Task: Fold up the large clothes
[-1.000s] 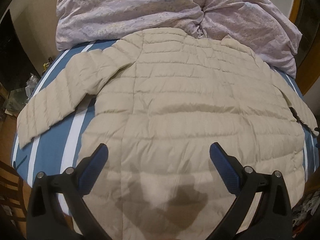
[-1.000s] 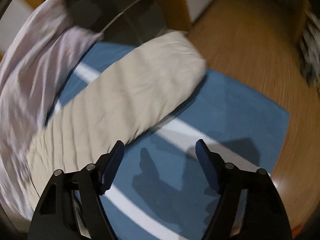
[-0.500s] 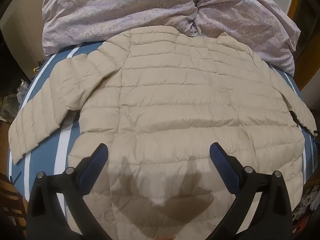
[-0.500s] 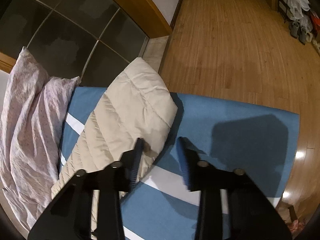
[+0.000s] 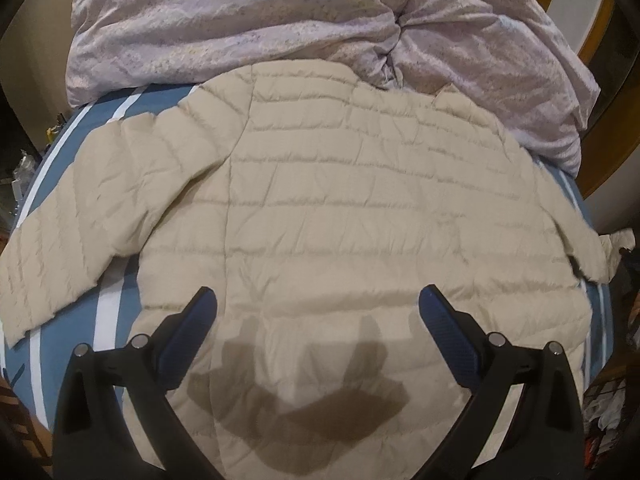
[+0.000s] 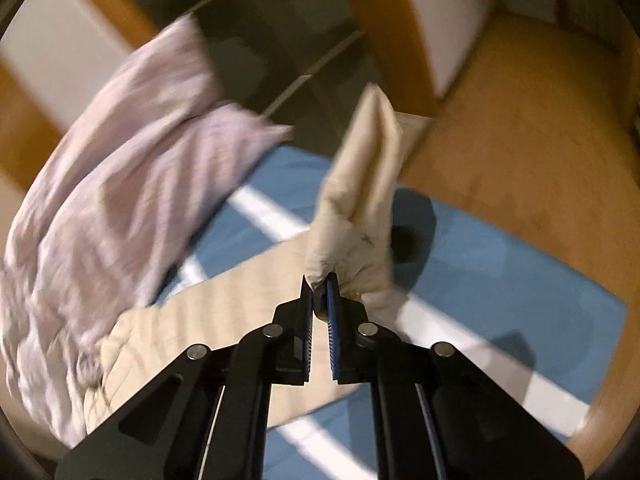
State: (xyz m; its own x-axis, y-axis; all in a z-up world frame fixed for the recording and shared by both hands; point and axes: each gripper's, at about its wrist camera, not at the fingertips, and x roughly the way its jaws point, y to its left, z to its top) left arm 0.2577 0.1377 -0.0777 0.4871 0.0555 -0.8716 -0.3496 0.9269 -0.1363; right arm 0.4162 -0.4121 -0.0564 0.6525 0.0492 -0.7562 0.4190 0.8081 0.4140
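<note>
A beige quilted puffer jacket (image 5: 340,216) lies spread flat, back up, on a blue bed sheet with white stripes (image 5: 108,320). Its left sleeve (image 5: 76,236) stretches to the left bed edge. My left gripper (image 5: 318,308) hovers open above the jacket's lower hem, nothing between its fingers. In the right wrist view my right gripper (image 6: 319,289) is shut on the cuff end of the right sleeve (image 6: 360,200), which is bunched at the pads and lifted off the sheet (image 6: 500,272). The picture there is blurred by motion.
A crumpled lilac duvet (image 5: 280,20) lies along the far side of the bed and touches the jacket's collar; it shows as well in the right wrist view (image 6: 120,176). Wooden floor (image 6: 540,128) lies beyond the bed's corner. A dark glass panel with a wooden frame (image 6: 372,32) stands behind.
My right gripper closed on the end of the right sleeve and lifted it off the sheet. The left gripper drifted sideways over the jacket and stayed open.
</note>
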